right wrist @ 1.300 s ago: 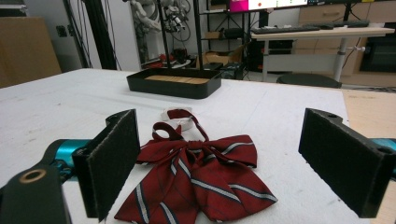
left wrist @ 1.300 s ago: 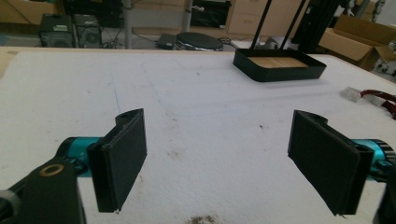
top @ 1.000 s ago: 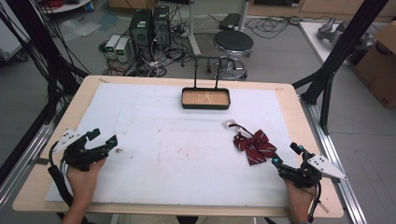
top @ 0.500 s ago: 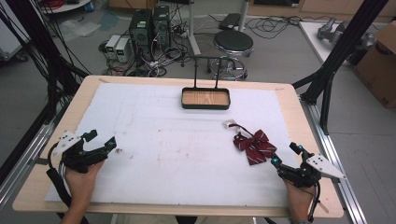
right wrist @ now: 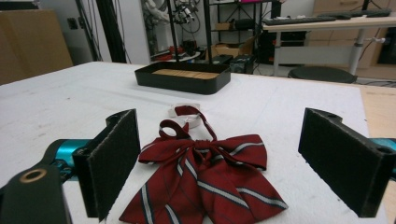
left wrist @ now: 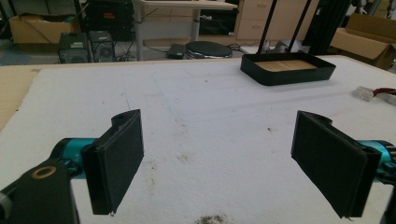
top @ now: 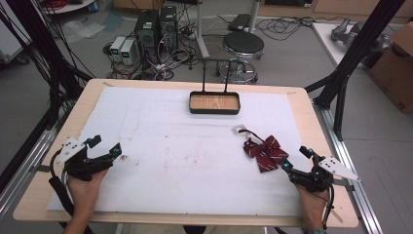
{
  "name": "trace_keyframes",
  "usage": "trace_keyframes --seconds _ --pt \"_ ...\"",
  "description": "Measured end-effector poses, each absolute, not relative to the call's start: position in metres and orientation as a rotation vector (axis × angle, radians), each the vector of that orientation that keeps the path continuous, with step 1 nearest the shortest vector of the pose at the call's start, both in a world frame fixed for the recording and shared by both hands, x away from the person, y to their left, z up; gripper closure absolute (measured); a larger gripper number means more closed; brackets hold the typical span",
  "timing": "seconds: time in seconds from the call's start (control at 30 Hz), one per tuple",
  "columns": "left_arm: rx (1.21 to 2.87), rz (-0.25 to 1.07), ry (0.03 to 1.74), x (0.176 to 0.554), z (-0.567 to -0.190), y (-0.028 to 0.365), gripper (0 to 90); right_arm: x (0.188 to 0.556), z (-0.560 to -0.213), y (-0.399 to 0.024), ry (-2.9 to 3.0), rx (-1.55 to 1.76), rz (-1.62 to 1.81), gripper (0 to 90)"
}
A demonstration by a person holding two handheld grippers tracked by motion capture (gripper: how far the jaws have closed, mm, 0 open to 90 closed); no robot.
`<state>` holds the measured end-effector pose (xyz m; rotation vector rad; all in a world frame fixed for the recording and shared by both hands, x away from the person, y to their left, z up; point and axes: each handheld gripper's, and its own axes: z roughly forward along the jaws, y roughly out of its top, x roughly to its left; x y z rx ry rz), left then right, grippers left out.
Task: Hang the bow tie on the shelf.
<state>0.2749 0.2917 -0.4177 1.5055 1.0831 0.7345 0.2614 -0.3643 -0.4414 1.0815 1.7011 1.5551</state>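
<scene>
Right tongs (right wrist: 219,163): jaws spread wide, nothing between the pads, held low over the near right part of the surface. In the right gripper view they frame the dark red striped fabric bow tie (right wrist: 205,177), which lies flat just ahead of them and is not touched. In the high view the right tongs (top: 298,160) sit just beside the bow's near right edge.

Left tongs (left wrist: 219,163): jaws likewise spread, empty, hovering at the near left of the surface, well apart from the bow. High view places the left tongs (top: 104,147) over bare white sheet.

Bow tie position: right half of the white foam-like sheet (top: 160,131) covering the wooden surface (top: 302,105), between the right tongs and the black shallow tray with a wooden floor (top: 215,103) at the far middle. A thin red strap loops off the bow's far side to a small white clasp (top: 240,129); whether it is plastic cannot be told at this resolution.

Handling judgement: light, soft, limp cloth; not fragile, unlikely to slip against the padded jaws. The lobes will sag and fold if lifted by an edge. Best hold is probably the central knot (right wrist: 198,145), the thickest and firmest part, pinched across so both wings hang evenly. The strap will trail and could snag on the tray's upright wire handle (top: 214,73).
</scene>
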Motion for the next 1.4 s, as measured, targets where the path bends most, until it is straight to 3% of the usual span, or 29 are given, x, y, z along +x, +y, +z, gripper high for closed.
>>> trace_keyframes --seconds 0.47,0.83,1.17,1.4 --pt "1.501 0.736 1.090 0.274 -0.418 0.293 17.0 0.298 -0.426 -0.339 1.868 1.029 1.459 17.7" --pt "1.495 0.731 1.084 0.274 -0.417 0.294 17.0 0.337 -0.433 -0.323 1.975 1.095 1.345 26.0" --pt "1.500 0.727 1.080 0.275 -0.417 0.294 17.1 0.350 -0.447 -0.315 2.081 1.139 1.223 34.4" --pt "1.501 0.723 1.078 0.276 -0.417 0.293 17.1 0.359 -0.447 -0.312 2.140 1.169 1.204 35.6"
